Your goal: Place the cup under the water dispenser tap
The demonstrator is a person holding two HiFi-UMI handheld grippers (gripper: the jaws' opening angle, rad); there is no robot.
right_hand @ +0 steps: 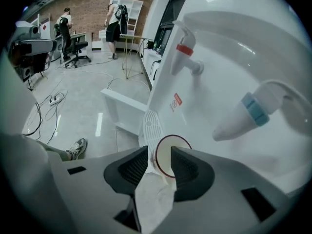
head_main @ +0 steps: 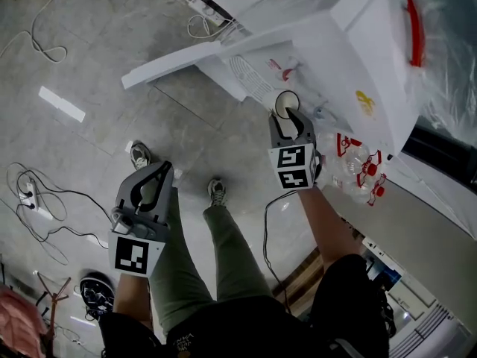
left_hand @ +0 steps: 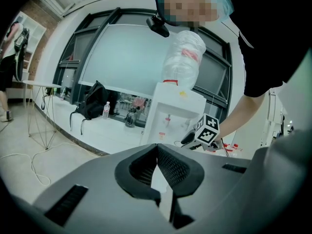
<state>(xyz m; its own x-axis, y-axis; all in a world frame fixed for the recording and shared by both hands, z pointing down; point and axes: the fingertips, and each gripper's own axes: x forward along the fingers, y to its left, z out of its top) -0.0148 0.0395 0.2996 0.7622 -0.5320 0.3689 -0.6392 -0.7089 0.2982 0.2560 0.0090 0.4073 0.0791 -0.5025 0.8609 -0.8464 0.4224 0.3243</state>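
**Paper cup at the dispenser: go easy on the squeeze**

Biggest thing first. The water dispenser [right_hand: 234, 72] is a smooth, glossy white plastic box that fills everything ahead of the right gripper [head_main: 289, 121].

That gripper is clamped on a paper cup [right_hand: 165, 156], with ribbed black pads on either side of the wall just under the rolled, dark-edged rim. The cup's mouth faces the dispenser. It isn't under a spout yet.

My read is that the cup is empty, very light and thin-walled. The white paper between the pads looks creased, so it'll crush before it slips. I'd keep the hold up by the rim, where it's stiffest, and keep the pressure gentle.

The left gripper [left_hand: 157, 149] is held low and well off to the side, pads together on nothing.

Smaller bits:
- A slotted white drip grille [right_hand: 148, 126] sits just past the cup.
- The blue-banded tap [right_hand: 251, 112] is above and right of the gripper.
- The red-capped tap [right_hand: 185, 49] is farther up.
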